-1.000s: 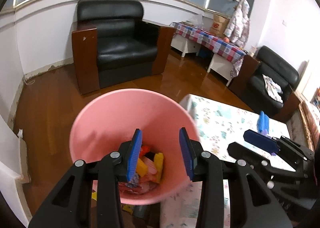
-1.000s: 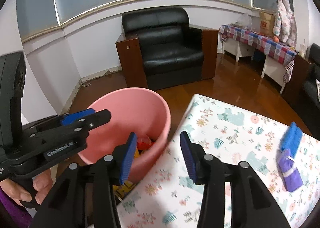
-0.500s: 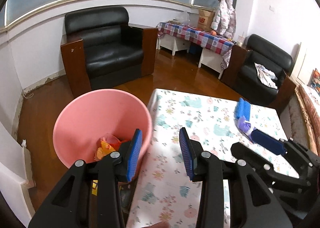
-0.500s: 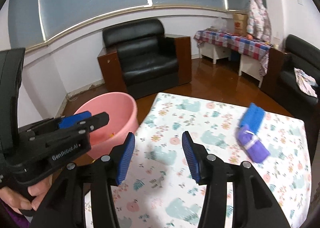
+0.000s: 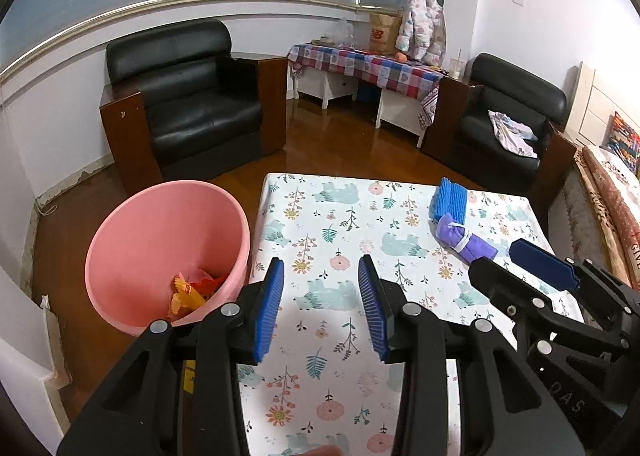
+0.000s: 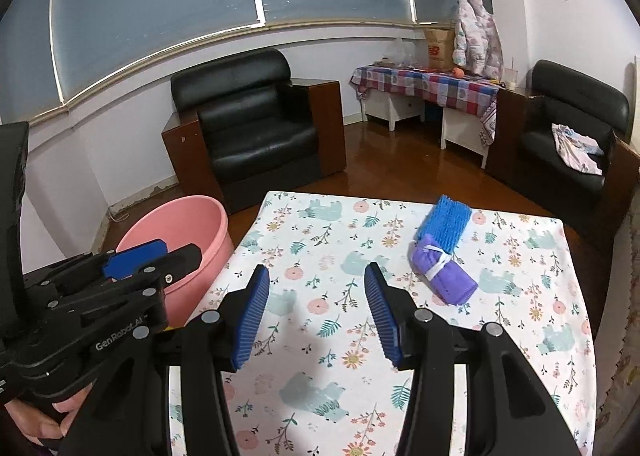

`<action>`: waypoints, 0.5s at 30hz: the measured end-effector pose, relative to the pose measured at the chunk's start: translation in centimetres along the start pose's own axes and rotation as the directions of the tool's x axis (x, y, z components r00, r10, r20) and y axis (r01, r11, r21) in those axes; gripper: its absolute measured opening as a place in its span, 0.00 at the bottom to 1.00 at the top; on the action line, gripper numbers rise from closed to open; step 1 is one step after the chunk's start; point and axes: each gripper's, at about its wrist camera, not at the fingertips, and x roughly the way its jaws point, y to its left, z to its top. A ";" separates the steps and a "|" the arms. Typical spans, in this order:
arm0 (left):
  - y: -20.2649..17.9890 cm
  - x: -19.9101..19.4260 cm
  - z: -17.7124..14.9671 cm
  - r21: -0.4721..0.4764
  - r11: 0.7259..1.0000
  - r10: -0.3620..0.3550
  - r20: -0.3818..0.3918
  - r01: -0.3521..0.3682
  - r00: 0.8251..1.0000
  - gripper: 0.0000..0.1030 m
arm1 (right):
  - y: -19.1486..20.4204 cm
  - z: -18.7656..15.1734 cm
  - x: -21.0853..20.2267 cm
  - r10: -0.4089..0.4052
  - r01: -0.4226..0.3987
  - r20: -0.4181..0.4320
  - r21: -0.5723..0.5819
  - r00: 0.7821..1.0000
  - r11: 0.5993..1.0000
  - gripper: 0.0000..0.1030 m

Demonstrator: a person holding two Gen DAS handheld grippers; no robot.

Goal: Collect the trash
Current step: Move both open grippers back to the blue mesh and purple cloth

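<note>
Both hand-held grippers, left and right, have swung from the pink bin to the tabletop, jaws apart and empty, the right's just widened, ready for more trash.

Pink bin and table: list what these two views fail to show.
- Pink bin: its bottom, in the left wrist view, is covered by wrappers; the left gripper hides the near rim.
- Table: the near edge, in the right wrist view, is cut off by the right gripper.
- Purple roll: what it is cannot be told.
</note>
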 end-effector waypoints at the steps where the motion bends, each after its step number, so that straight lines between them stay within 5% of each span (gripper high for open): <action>1: 0.0 -0.1 0.0 0.001 1.000 0.003 0.001 -0.003 1.000 0.38 | -0.1 0.0 -0.1 -0.001 0.001 -0.001 0.003 1.000 1.000 0.48; 15: 0.4 -0.5 -0.2 0.002 0.999 0.039 0.012 -0.039 0.999 0.38 | 0.4 0.1 0.3 0.006 -0.006 -0.009 0.002 1.000 1.000 0.48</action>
